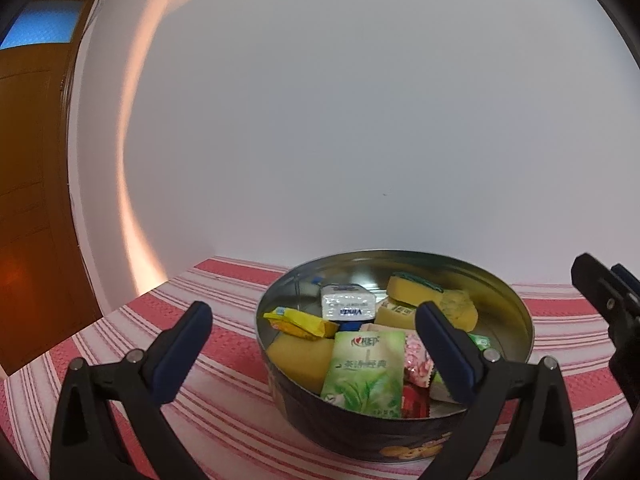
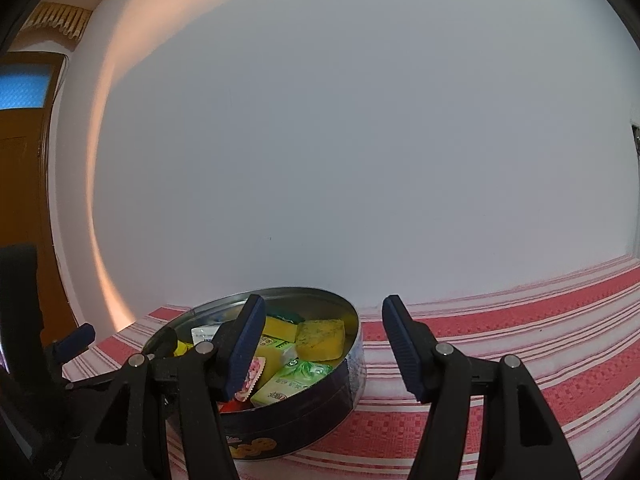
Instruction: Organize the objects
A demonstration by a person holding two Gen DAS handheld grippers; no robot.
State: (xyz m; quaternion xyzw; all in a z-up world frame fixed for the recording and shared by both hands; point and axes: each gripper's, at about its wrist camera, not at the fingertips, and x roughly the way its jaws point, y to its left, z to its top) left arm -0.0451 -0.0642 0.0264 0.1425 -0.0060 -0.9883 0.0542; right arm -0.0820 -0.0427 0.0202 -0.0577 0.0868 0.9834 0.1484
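Observation:
A round dark cookie tin (image 1: 516,312) stands open on the striped cloth, and it also shows in the right wrist view (image 2: 352,356). It holds yellow sponges (image 1: 428,304), a green tissue pack (image 1: 366,372), a white Vinda tissue pack (image 1: 347,301), a yellow packet (image 1: 298,322) and red-pink sweets (image 1: 418,364). My left gripper (image 1: 316,348) is open and empty, its jaws straddling the tin's near left side. My right gripper (image 2: 324,344) is open and empty, its left finger over the tin, its right finger beside it.
The table has a red and white striped cloth (image 2: 540,360) and meets a plain white wall (image 1: 360,120) behind the tin. A brown wooden door (image 1: 32,160) is at the far left. The right gripper shows at the right edge of the left wrist view (image 1: 612,300).

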